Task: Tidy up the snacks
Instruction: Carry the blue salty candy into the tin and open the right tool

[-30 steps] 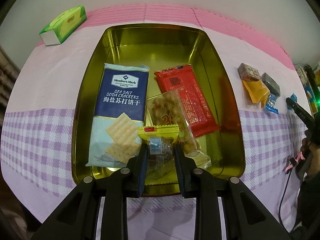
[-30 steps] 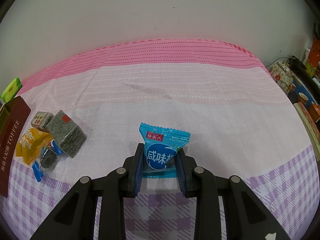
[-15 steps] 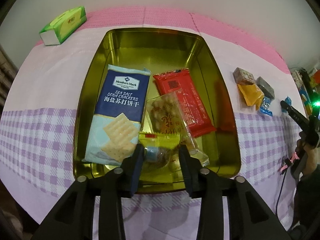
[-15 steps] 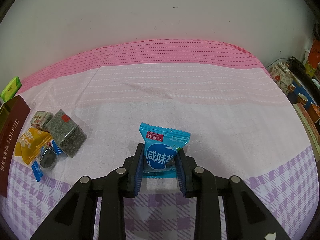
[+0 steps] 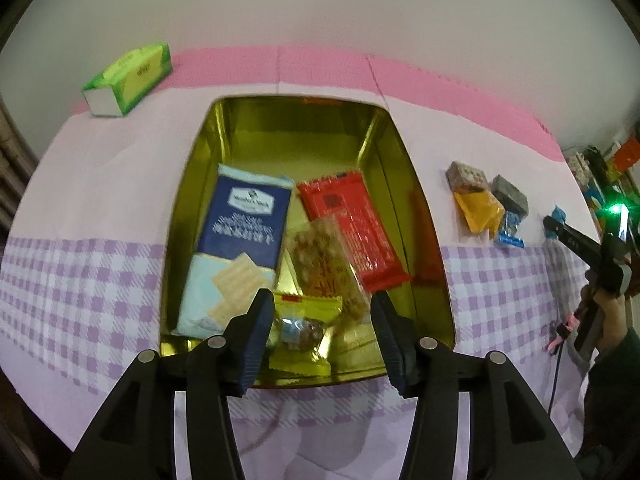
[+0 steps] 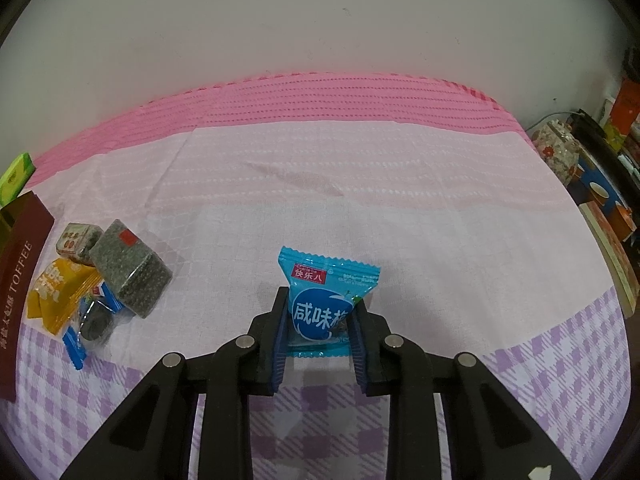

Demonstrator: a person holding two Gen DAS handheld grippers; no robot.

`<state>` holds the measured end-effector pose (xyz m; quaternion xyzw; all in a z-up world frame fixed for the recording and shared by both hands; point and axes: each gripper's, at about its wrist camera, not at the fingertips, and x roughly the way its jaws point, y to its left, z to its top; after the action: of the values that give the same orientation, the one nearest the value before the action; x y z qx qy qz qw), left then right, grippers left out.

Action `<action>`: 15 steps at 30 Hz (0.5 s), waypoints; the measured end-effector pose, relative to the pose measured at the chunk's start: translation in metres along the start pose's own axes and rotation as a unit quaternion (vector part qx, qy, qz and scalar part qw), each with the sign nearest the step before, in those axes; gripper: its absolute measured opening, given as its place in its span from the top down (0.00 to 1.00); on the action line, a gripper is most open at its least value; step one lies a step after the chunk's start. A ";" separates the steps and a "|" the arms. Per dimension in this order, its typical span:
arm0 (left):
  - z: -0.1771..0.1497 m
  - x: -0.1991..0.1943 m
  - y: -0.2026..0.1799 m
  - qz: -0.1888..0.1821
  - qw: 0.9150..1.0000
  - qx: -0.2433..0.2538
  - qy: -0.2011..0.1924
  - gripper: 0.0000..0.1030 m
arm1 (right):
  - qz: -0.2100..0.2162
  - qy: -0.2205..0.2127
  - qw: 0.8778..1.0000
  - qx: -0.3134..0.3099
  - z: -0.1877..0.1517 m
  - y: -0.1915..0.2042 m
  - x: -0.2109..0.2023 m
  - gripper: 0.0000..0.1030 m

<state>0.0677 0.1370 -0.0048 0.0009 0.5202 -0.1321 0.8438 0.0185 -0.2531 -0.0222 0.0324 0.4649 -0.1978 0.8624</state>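
I am opening the jaws of my left gripper (image 5: 320, 332) over the near end of the gold tin (image 5: 416, 216); the yellow-wrapped candy (image 5: 302, 330) is lying between the pads, loose on the tin floor, touched by neither. Beside it the cracker packet (image 5: 240, 248) is hugging the tin's left wall, the clear nut pack (image 5: 324, 268) is overlapping the red packet (image 5: 356, 232), and the far half of the tin is lying bare. My right gripper (image 6: 320, 320) is clamping the blue candy packet (image 6: 324, 300) low over the tablecloth (image 6: 360, 184), whose wide pink stretch ahead is giving me room. To its left a small pile of snacks (image 6: 100, 280) is sitting near the tin's maroon outer wall (image 6: 20, 280). In the left view that pile is lying just right of the tin.
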 end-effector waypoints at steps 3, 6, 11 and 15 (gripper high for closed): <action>0.003 -0.009 0.004 0.016 1.000 -0.009 -0.026 0.50 | 0.002 -0.007 1.000 0.009 0.003 0.000 -0.009 0.76; 0.006 -0.018 0.014 0.040 0.997 -0.026 -0.052 0.48 | 0.010 -0.013 1.000 0.007 0.008 0.005 -0.021 0.76; 0.008 -0.028 0.032 0.091 0.992 -0.049 -0.076 0.44 | 0.059 -0.022 0.998 -0.021 0.017 0.038 -0.047 0.76; 0.008 -0.033 0.047 0.094 0.990 -0.076 -0.078 0.44 | 0.110 -0.023 0.992 -0.063 0.018 0.084 -0.067 0.76</action>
<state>0.0710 0.1889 0.0215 -0.0252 0.4592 -0.0122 0.8879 0.0304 -0.1594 0.0319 0.0242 0.4499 -0.0729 0.8897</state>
